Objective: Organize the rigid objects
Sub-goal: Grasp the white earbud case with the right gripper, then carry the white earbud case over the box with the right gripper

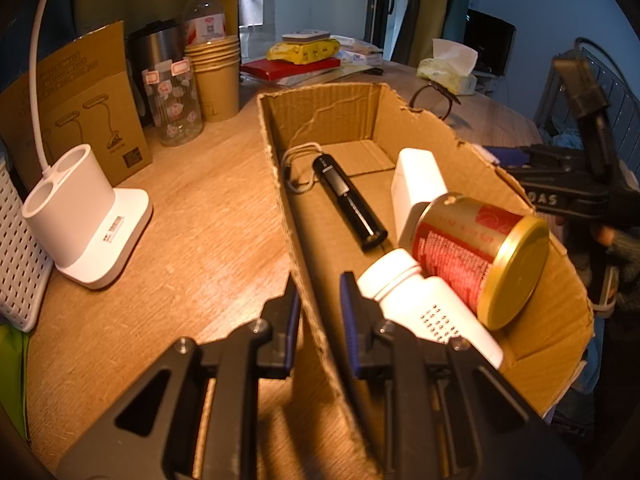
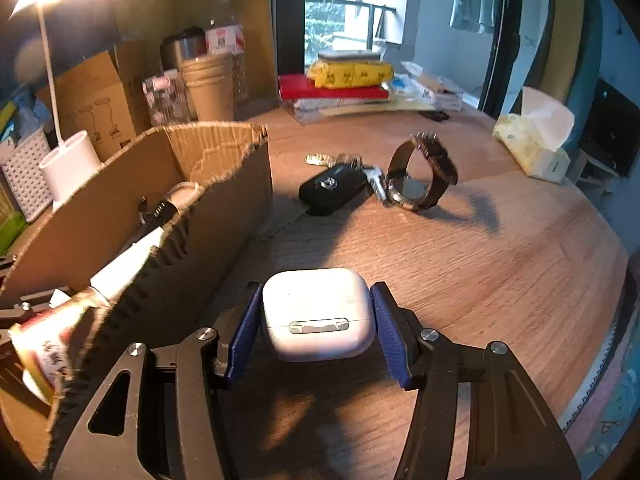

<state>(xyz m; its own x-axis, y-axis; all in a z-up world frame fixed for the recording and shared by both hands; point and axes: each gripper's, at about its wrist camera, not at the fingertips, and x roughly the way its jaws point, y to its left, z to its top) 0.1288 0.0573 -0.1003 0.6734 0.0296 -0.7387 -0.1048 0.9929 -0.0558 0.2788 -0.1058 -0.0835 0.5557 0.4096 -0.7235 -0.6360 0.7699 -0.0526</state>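
Note:
An open cardboard box lies on the wooden table. It holds a black flashlight, a white charger block, a red and gold can and a white pill bottle. My left gripper is shut on the box's left wall. My right gripper is shut on a white earbuds case, held above the table beside the box. A black car key and a wristwatch lie on the table beyond.
A white lamp base, a brown carton, a patterned glass jar, stacked paper cups and a water bottle stand at the left. A tissue box and a pile of books and packets sit far back.

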